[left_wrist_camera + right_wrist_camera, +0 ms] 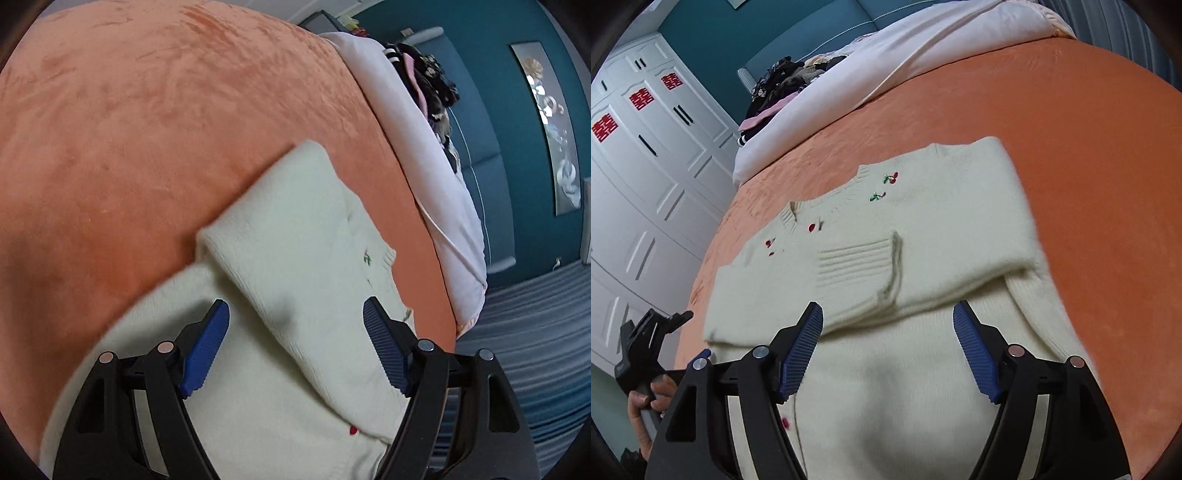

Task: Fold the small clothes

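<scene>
Cream knitted sweater (923,229) with cherry embroidery is laid on the orange bed cover (1071,129), 1 sleeve folded across. Soft, limp, light; the hem is best pinched. Both claws, left (295,347) and right (888,347), are held open, empty.

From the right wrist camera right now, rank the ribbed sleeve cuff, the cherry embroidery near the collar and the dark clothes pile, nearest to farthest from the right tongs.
1. Ribbed sleeve cuff, just ahead of the right tongs, folded across the sweater.
2. Cherry embroidery, farther up, by the collar.
3. Dark clothes pile, far back left, on the white bedding.
</scene>
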Demonstrator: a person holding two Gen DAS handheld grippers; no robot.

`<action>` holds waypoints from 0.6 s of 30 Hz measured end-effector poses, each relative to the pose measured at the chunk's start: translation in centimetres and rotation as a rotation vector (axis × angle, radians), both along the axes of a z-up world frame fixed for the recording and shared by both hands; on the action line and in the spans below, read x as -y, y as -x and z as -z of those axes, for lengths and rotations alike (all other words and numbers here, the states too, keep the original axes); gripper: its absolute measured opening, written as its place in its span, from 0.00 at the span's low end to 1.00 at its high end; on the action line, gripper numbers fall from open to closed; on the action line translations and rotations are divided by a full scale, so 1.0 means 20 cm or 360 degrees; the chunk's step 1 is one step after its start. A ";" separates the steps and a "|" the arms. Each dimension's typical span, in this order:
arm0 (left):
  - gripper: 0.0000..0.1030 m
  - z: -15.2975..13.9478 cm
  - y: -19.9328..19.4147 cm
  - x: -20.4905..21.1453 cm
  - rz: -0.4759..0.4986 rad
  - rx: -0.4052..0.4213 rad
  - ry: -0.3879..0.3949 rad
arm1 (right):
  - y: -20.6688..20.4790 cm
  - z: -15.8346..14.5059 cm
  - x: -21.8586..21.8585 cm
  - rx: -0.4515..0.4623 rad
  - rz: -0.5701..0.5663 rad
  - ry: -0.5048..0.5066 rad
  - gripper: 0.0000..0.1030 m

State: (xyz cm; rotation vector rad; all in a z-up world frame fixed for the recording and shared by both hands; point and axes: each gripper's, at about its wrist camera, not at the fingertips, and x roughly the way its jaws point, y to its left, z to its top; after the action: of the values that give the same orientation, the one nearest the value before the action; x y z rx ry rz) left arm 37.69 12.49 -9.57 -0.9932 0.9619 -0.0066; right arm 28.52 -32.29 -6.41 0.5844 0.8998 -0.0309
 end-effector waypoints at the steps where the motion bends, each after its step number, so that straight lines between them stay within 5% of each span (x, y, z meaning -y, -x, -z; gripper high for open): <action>1: 0.71 0.03 0.03 -0.07 -0.0031 -0.0027 0.0022 | -0.06 0.03 -0.01 -0.0028 0.0011 0.0000 0.70; 4: 0.67 0.09 0.04 -0.13 -0.0122 -0.0076 0.0112 | -0.20 0.15 -0.09 -0.0127 -0.0026 0.0010 0.70; 5: 0.58 0.08 0.06 -0.10 -0.0134 -0.0062 0.0124 | -0.22 0.17 -0.12 -0.0139 -0.0030 0.0044 0.66; 6: 0.22 0.07 0.06 -0.09 -0.0115 -0.0019 0.0153 | -0.24 0.16 -0.16 -0.0126 -0.0048 0.0109 0.36; 7: 0.04 0.06 0.06 -0.08 -0.0087 0.0025 0.0183 | -0.27 0.13 -0.18 -0.0131 -0.0084 0.0185 0.18; 8: 0.07 0.01 0.05 -0.08 -0.0087 0.0081 0.0197 | -0.30 0.07 -0.18 -0.0105 -0.0116 0.0181 0.10; 11: 0.07 -0.20 0.05 -0.08 -0.0078 0.0347 0.0151 | -0.27 -0.31 -0.12 0.0300 -0.0110 0.0021 0.09; 14: 0.08 -0.25 0.01 -0.02 0.0033 0.0412 0.0063 | -0.20 -0.58 -0.06 0.0635 -0.0090 0.0084 0.07; 15: 0.08 -0.21 -0.02 0.03 0.0074 0.0368 -0.0004 | -0.22 -0.55 -0.04 0.0603 -0.0076 0.0122 0.07; 18: 0.07 0.02 -0.07 0.13 0.0155 0.0089 -0.0161 | -0.43 -0.04 0.06 0.0045 -0.0036 0.0106 0.07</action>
State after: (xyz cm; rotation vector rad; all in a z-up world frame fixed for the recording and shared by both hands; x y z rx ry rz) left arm 39.03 9.92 -10.00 -0.8487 0.9497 -0.0662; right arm 37.14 -33.54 -5.59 0.5115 0.8744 -0.0322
